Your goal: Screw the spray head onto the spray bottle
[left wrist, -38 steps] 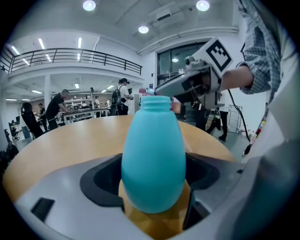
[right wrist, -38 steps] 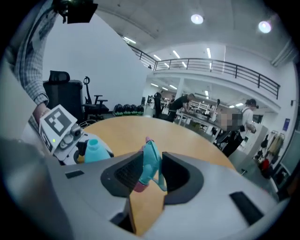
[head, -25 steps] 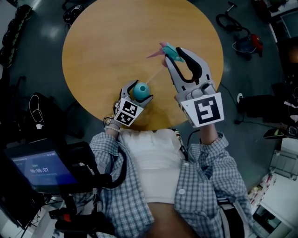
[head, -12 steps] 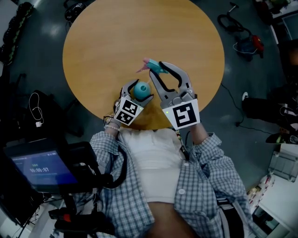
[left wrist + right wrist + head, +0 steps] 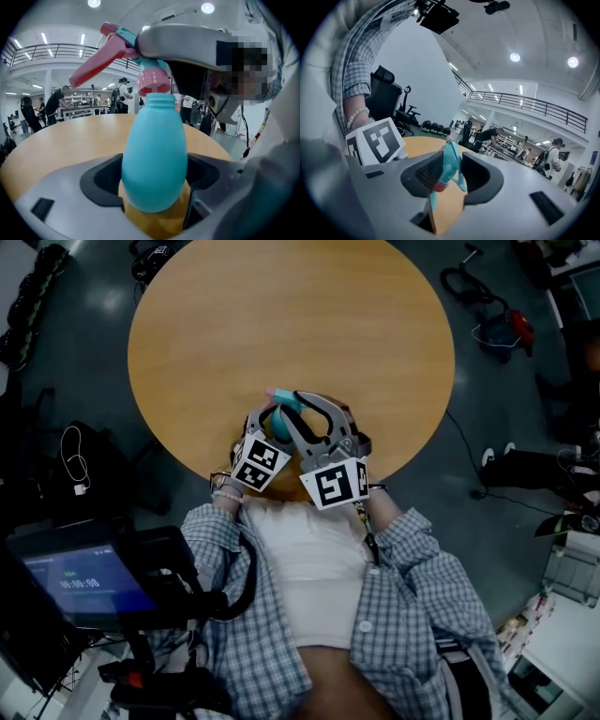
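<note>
Near the edge of the round wooden surface (image 5: 291, 315), close to the person's body, the two tools meet. The left hand-held gripper (image 5: 154, 185) is clamped on the belly of the teal spray bottle (image 5: 154, 150), which stands upright on the wood. The right hand-held gripper (image 5: 451, 174) has its jaws closed on the teal and pink spray head (image 5: 450, 166). In the left gripper view, the head's pink collar sits right at the bottle's open mouth and is slightly tilted. I cannot tell whether the threads have caught.

From above, the right tool's grey frame and marker cube (image 5: 334, 484) lie across the bottle and hide nearly all of it, leaving only a bit of teal at the tips. The rest of the wood is bare.

On the dark floor around it lie a looped white cable (image 5: 73, 460) and a red object with cords (image 5: 511, 329). A lit screen (image 5: 84, 582) sits at the lower left. Farther off in the hall there is a black office chair (image 5: 386, 93), people at workbenches (image 5: 58, 101) and a railed balcony (image 5: 47, 49).
</note>
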The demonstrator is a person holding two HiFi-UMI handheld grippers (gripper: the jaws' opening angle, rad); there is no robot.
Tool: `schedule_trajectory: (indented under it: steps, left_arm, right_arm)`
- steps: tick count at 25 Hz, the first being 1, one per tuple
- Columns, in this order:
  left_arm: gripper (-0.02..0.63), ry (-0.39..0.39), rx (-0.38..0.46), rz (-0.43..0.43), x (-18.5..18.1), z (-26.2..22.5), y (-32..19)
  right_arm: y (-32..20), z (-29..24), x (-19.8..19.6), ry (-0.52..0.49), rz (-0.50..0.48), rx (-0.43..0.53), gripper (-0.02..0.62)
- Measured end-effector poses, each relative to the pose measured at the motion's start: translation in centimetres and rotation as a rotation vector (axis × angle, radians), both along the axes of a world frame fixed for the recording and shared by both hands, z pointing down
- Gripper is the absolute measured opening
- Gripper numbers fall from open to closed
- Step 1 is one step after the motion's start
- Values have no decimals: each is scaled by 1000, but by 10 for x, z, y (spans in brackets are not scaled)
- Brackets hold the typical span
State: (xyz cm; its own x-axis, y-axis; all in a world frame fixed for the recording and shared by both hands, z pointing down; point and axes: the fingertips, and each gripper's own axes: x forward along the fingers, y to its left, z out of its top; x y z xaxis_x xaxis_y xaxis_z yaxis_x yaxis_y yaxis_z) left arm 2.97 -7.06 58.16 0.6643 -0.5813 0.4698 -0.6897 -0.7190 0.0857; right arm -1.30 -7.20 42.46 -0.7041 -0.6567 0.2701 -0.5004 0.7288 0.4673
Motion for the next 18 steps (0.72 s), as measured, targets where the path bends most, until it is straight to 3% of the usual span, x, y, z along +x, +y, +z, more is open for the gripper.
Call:
schedule_trajectory:
  steps: [18]
  left_arm:
    - [407,19,-17,-16,-2,1,0]
  right_arm:
    - [24,11,0,43,-21,63,114]
